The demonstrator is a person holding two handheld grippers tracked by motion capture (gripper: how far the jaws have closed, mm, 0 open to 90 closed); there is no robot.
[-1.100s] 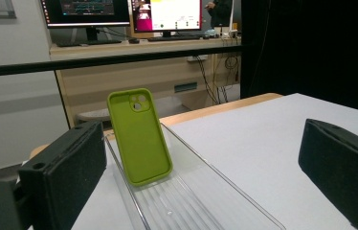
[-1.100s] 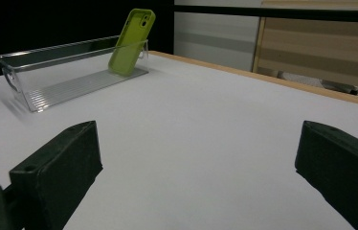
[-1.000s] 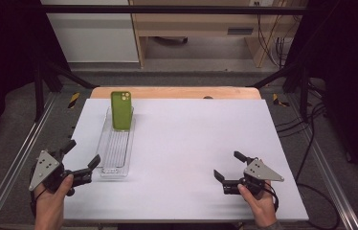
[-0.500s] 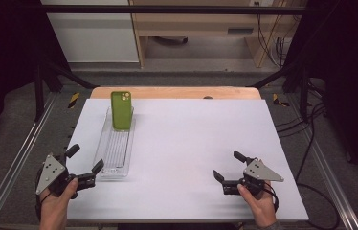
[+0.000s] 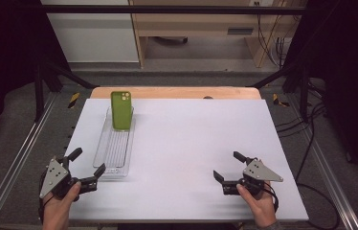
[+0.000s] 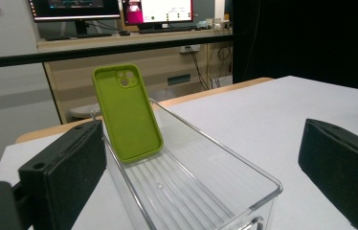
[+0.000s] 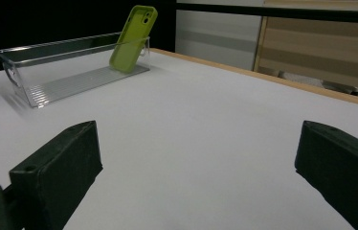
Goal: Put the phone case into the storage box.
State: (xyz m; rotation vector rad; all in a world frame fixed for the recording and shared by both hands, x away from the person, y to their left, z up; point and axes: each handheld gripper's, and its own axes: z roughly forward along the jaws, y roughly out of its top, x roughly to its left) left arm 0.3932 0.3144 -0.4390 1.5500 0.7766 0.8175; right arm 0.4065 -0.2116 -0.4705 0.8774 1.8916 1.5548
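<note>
I note my left gripper (image 5: 85, 162) has drawn back toward the table's near-left corner, jaws wide apart.

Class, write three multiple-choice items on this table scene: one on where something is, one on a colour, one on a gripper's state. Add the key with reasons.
1. Where is the phone case?
A. flat on the table
B. leaning at the far end of the clear tray
C. held by a gripper

2. What colour is the phone case?
A. green
B. red
C. black

3. How does the left gripper stand?
A. shut on the tray
B. shut on the case
C. open, holding nothing

Key: 1 B, the left gripper view shows it propped against the tray's far wall. 2 A, it is lime green in every view. 3 C, its jaws stand wide apart near the tray's near end; the right gripper is open too.
</note>
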